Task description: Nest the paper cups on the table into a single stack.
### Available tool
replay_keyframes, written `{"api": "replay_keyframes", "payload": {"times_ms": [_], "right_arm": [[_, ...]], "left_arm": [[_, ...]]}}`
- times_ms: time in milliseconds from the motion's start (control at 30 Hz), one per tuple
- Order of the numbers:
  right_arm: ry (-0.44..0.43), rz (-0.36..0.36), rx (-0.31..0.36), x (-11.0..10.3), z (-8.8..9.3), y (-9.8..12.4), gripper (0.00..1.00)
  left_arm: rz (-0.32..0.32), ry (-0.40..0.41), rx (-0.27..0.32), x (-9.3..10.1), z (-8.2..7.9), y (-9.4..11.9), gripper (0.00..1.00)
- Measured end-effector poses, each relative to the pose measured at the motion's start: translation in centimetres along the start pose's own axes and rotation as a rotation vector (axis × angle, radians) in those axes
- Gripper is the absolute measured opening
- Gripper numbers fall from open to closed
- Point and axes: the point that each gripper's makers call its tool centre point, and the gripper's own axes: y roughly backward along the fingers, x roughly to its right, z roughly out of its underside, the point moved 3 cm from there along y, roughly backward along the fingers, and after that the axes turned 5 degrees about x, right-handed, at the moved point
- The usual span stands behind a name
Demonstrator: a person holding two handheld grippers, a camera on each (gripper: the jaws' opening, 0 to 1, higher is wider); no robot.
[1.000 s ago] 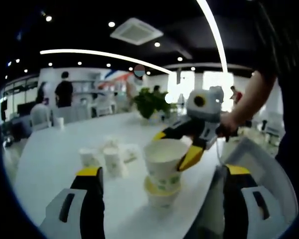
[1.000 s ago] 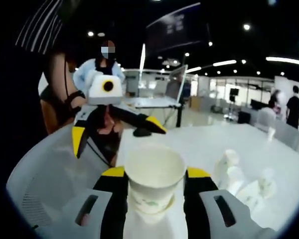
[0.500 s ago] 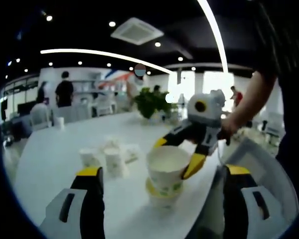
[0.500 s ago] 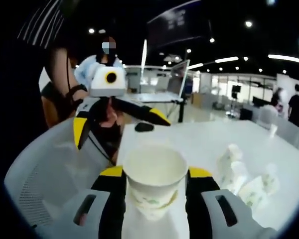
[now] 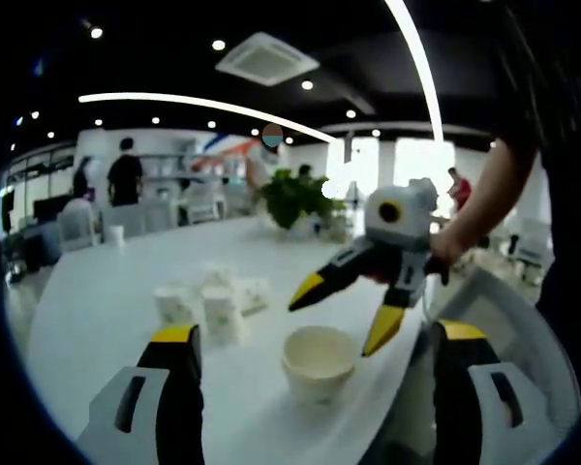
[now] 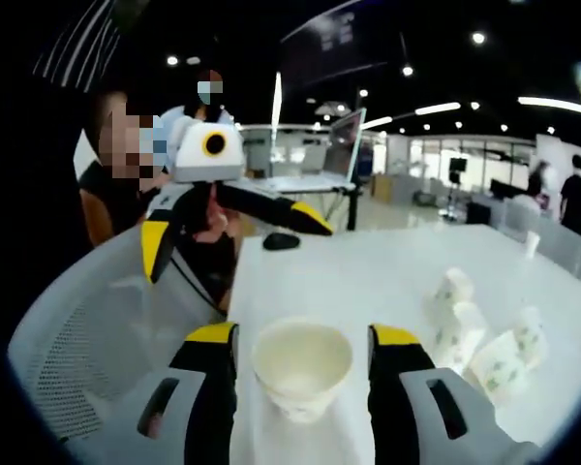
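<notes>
Your right claw (image 5: 347, 315) stood wide open and empty, jaws straddling the nested paper cup stack (image 6: 302, 368) upright on the desk (image 6: 368, 281). Your left claw (image 5: 310, 387) was also spread open and empty. The loose paper cups (image 6: 484, 344) lay to the right of the right claw, so that arm looked nearer.

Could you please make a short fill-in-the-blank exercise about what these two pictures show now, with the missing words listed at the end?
1. The stack of cups stands on the white ____.
2. The jaws of the right gripper stand apart on either side of the stack, so this gripper is ____.
3. In the left gripper view, the right gripper hangs just ____ the stack.
4. The loose cups farther along the table carry a printed pattern in the colour ____.

Missing words: table; open; above; green
</notes>
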Motion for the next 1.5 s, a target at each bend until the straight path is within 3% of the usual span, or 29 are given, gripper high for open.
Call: {"api": "replay_keyframes", "payload": {"times_ms": [367,633,1500], "right_arm": [[0.007,0.014,0.01,0.3,-0.4,0.4,0.52],[0.017,0.045,0.027,0.9,-0.9,0.9,0.59],[0.06,0.17,0.063,2.3,-2.1,2.3,1.0]], "left_arm": [[0.004,-0.002,0.008,-0.4,-0.8,-0.2,0.98],[0.015,-0.012,0.013,-0.8,-1.7,-0.7,0.98],[0.025,-0.014,0.054,-2.5,-4.7,-1.9,0.99]]}}
